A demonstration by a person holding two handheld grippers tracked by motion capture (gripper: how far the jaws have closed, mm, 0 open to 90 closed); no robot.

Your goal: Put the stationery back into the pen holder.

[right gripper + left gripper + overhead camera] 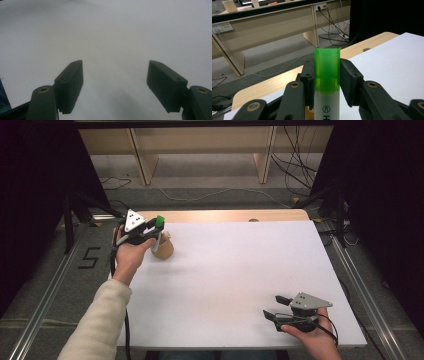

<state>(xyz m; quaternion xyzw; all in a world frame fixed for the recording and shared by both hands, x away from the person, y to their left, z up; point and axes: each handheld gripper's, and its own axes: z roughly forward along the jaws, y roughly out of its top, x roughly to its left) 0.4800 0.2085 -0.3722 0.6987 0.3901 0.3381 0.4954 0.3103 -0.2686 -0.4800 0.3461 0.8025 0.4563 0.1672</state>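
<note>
1. The wide bench (235, 280), a flat white board over a pale wooden top, carries everything; a strip of bare wood shows along its far edge.
2. The left claw (159, 231) is held above the bench's far left corner, its black jaws clamped on the marker's green cap.
3. The right claw (274, 306) sits low over the near right part of the bench, its jaws spread apart with nothing between them; the right gripper view shows bare white board in the gap.
4. A small round tan cup (164, 249) stands on the far left of the bench, just beside the left claw.
5. The white-barrelled highlighter marker with a translucent green cap (327, 72) stands upright between the left claw's jaws; in the high view its lower end reaches down at the cup, though whether it is inside cannot be told.
</note>
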